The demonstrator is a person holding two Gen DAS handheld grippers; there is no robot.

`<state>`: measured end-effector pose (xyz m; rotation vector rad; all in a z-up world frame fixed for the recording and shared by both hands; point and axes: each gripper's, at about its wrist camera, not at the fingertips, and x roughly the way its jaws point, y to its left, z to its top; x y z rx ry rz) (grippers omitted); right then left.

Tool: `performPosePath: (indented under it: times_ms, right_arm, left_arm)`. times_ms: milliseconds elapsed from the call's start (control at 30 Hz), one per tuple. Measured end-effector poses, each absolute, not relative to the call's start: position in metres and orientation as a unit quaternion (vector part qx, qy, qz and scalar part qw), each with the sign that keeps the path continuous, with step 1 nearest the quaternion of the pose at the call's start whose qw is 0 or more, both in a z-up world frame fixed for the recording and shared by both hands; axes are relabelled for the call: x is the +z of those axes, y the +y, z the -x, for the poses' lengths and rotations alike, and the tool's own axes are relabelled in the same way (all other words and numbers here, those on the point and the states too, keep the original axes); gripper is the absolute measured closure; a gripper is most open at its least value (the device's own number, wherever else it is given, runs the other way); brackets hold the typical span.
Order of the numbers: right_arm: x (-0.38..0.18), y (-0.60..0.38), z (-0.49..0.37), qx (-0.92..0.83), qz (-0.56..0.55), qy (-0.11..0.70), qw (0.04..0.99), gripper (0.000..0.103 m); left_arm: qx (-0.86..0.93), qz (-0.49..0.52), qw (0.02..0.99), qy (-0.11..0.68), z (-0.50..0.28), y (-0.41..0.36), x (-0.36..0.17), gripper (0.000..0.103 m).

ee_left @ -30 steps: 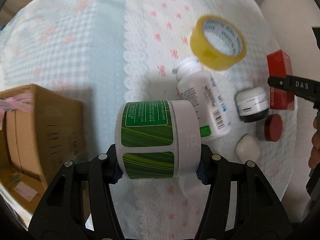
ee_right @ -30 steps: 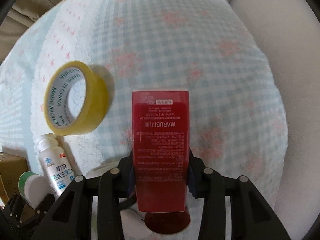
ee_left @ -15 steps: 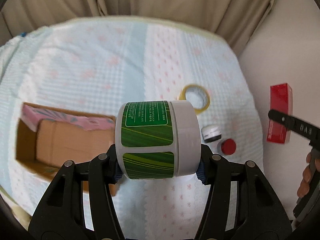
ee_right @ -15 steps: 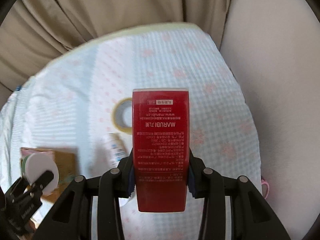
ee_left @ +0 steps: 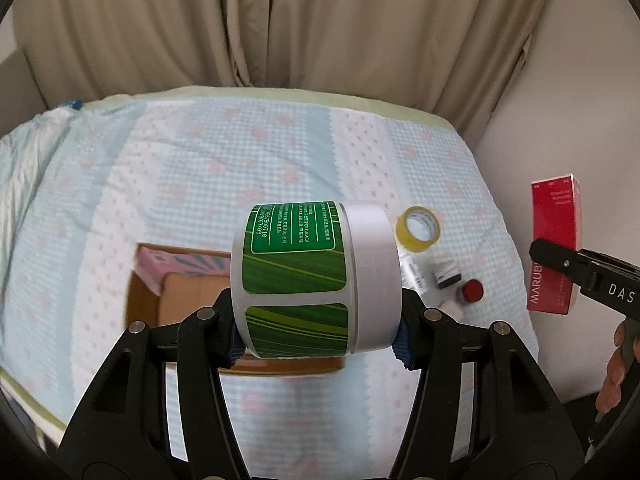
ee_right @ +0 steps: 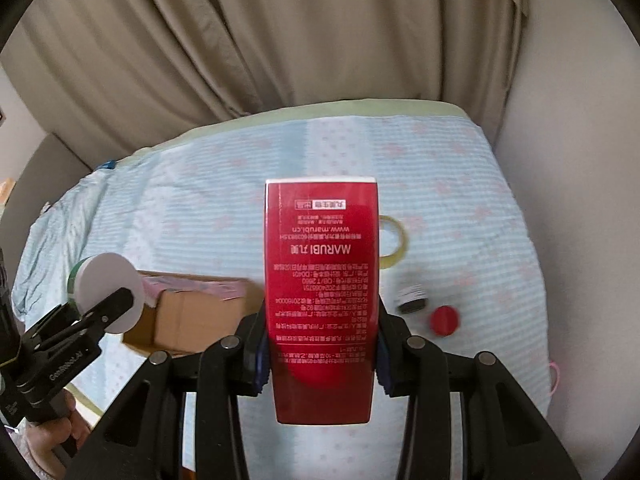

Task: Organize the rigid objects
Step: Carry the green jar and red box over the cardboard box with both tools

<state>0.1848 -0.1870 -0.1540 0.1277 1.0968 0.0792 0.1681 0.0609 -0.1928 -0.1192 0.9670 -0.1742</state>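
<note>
My left gripper is shut on a white jar with a green label, held on its side high above the bed. The jar's white lid also shows in the right wrist view. My right gripper is shut on a red Marubi box, also seen in the left wrist view. An open cardboard box lies on the bed below the jar, also in the right wrist view.
On the blue checked bedspread lie a yellow tape roll, a white bottle, a small dark jar and a red-capped jar. Beige curtains hang behind. A wall borders the right.
Both grippers have risen well away from the bed with their objects. The bed items look smaller now and the curtains have come into view.
</note>
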Motion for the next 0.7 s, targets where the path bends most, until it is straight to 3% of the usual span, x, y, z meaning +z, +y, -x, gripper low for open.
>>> performPosePath:
  times_ms: [367,700]
  right_arm:
    - [-0.180,-0.059,-0.174,0.011,-0.132,0.538,0.833,0.065]
    - [-0.259,0.015,-0.208,0.024,-0.147,0.604,0.783,0.065]
  left_arm:
    - [-0.139,-0.002,0.860,0.490,-0.185,0.176,-0.216,0.051]
    - [-0.145,-0.079,0.815,0.556,-0.224,0.211,-0.297,0.050]
